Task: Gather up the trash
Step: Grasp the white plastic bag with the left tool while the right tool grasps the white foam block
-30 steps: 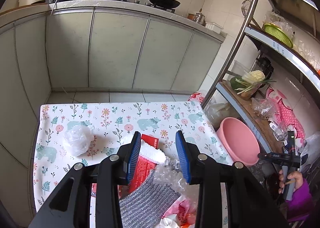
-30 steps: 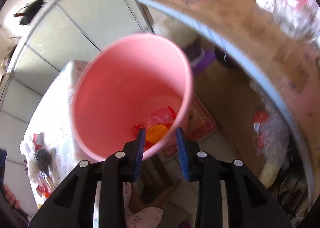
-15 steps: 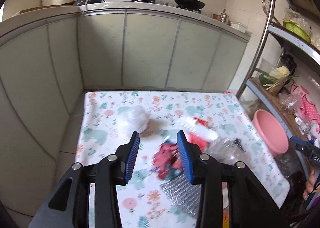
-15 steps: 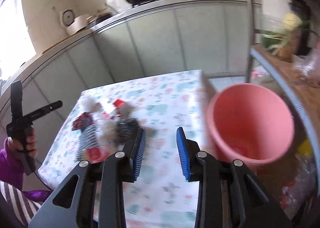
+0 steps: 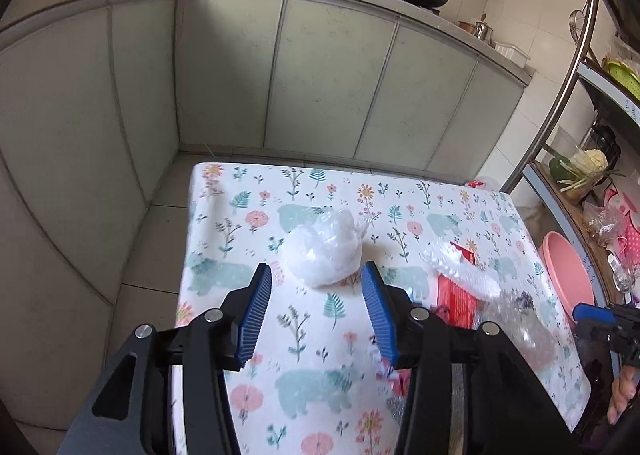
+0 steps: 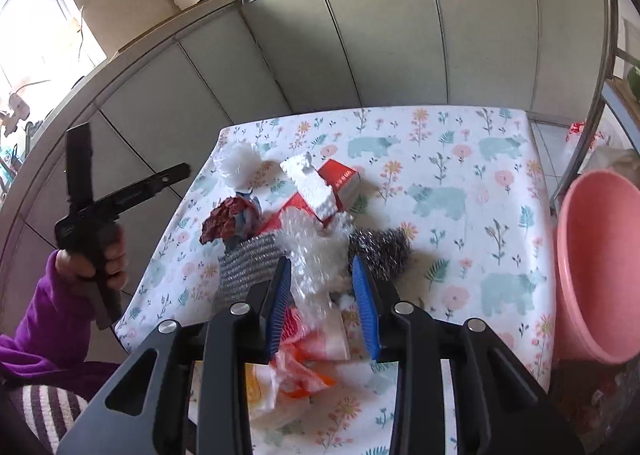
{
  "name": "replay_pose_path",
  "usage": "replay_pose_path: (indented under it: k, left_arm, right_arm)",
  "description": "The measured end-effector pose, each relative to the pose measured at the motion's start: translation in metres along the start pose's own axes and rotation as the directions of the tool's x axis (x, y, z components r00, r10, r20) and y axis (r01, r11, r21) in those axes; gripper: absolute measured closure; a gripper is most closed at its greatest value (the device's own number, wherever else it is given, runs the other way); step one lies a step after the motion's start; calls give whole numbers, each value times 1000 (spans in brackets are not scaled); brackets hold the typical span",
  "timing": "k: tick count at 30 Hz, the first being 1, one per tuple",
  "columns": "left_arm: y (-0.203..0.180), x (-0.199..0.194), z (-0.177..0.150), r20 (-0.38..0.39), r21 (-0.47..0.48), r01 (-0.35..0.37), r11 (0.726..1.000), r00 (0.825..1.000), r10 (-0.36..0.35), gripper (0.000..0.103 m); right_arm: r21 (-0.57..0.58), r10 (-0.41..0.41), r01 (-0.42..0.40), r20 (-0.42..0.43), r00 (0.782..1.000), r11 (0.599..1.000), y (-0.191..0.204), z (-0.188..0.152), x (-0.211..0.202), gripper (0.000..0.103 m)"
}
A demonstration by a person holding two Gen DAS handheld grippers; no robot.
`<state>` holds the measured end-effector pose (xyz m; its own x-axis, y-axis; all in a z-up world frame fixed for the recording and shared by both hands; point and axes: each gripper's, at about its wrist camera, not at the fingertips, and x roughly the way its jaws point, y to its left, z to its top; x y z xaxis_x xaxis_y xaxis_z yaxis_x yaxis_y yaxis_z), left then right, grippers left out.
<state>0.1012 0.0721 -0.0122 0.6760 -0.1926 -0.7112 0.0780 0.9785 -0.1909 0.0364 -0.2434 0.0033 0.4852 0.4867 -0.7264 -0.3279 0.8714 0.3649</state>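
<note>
A crumpled white plastic bag (image 5: 322, 251) lies on the floral tablecloth (image 5: 320, 387). My left gripper (image 5: 316, 273) hovers just short of it, its jaws opening and its pads clear of the bag. My right gripper (image 6: 321, 261) stands open above a pile of trash, over a wad of bubble wrap (image 6: 316, 251), with no pad pressing on it. The pile holds a white foam block (image 6: 312, 191), a red box (image 6: 340, 175), a dark red crumpled wrapper (image 6: 228, 219), a silver striped pouch (image 6: 248, 259), a steel scourer (image 6: 380, 247) and an orange-and-white wrapper (image 6: 296, 371).
A pink bucket (image 6: 596, 267) stands off the table's right edge, beside a metal shelf rack (image 5: 560, 95). Grey-green kitchen cabinets (image 5: 320, 75) curve behind the table. Tiled floor (image 5: 156, 247) runs along its left. A hand in a purple sleeve (image 6: 40, 315) holds the left gripper's handle.
My left gripper has moved off the trash pile to the white bag and its jaws have widened. My right gripper has swung from over the pink bucket to above the pile.
</note>
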Motion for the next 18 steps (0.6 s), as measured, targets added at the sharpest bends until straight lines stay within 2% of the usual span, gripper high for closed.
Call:
replay_pose_path:
  k: [7, 11, 13, 15, 17, 18]
  left_arm:
    - [-1, 44, 23, -30, -45, -3, 999, 1000, 1, 57]
    - [-1, 67, 21, -87, -43, -33, 999, 996, 29, 57]
    - [-1, 70, 17, -80, -31, -36, 999, 996, 33, 57]
    - [-4, 70, 14, -59, -15, -30, 999, 998, 30, 76]
    - [-5, 65, 13, -40, -14, -37, 999, 999, 36, 87]
    - [-6, 62, 13, -32, -17, -36, 999, 999, 36, 89]
  right_arm:
    - [12, 28, -29, 25, 999, 1000, -6, 10, 3, 70]
    - [-1, 25, -25, 13, 1000, 1000, -6, 17, 13, 70]
    - [-3, 28, -28, -7, 1000, 1000, -5, 24, 23, 70]
    - [6, 48, -48, -36, 998, 999, -6, 30, 35, 70]
    - [11, 58, -57, -70, 996, 998, -6, 37, 50, 70]
    - [-2, 54, -54, -84, 995, 999, -4, 40, 58, 70]
